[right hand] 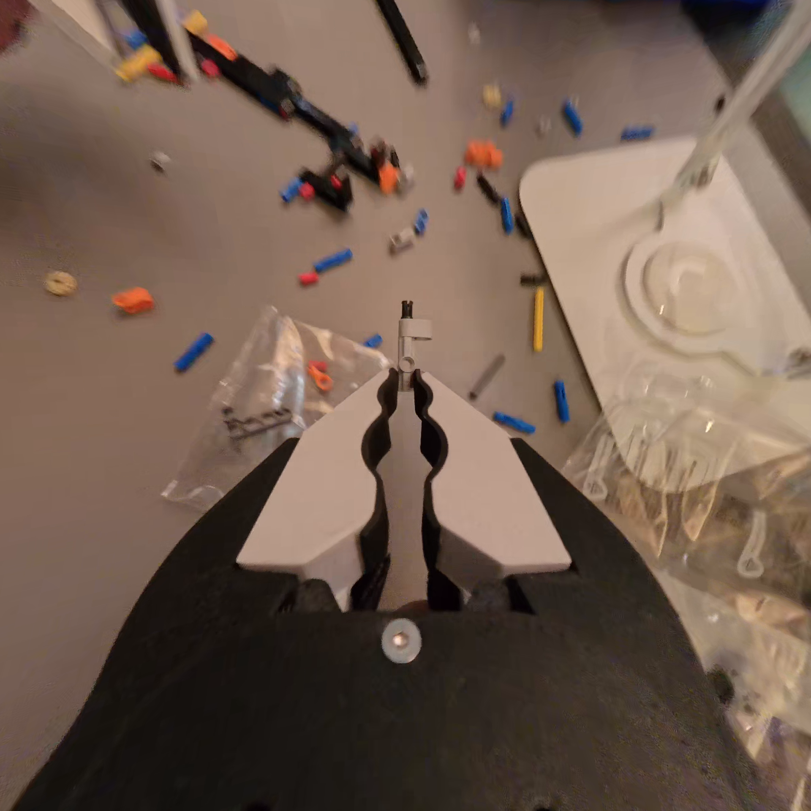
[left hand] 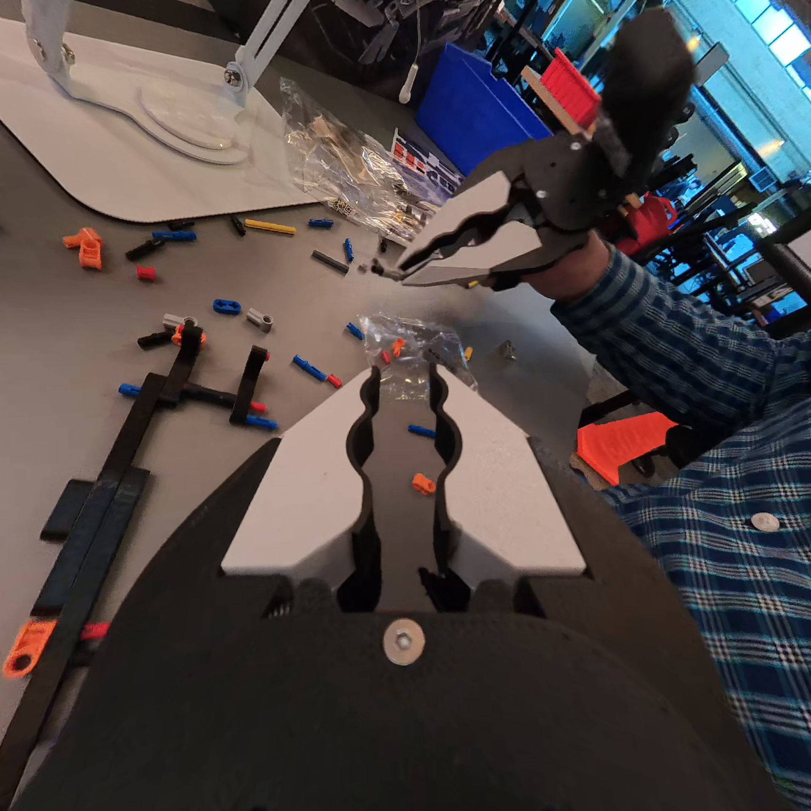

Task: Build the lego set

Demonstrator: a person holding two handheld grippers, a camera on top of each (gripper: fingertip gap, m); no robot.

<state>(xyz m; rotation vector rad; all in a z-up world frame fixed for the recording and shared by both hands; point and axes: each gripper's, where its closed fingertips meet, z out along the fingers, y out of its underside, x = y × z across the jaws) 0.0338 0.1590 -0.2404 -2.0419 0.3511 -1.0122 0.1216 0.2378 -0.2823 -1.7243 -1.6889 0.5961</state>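
My right gripper (right hand: 406, 375) is shut on a small light grey connector piece (right hand: 409, 346) with a black pin (right hand: 407, 308) at its far end, held above the grey table. The left wrist view shows that gripper (left hand: 401, 272) up and to the right, pinching the same small piece (left hand: 384, 270) at its tips. My left gripper (left hand: 403, 373) is open with nothing between its pads, over a small clear bag (left hand: 417, 351) of parts. A black beam assembly (left hand: 175, 386) with blue and red pins lies to its left; it also shows in the right wrist view (right hand: 333, 145).
Loose blue, red, orange, black and yellow pieces are scattered over the grey table (left hand: 272, 281). A white lamp base (left hand: 131, 109) and a crumpled clear bag (left hand: 346, 162) lie at the back. A blue bin (left hand: 474, 105) stands beyond. A person's plaid sleeve (left hand: 680, 351) is at right.
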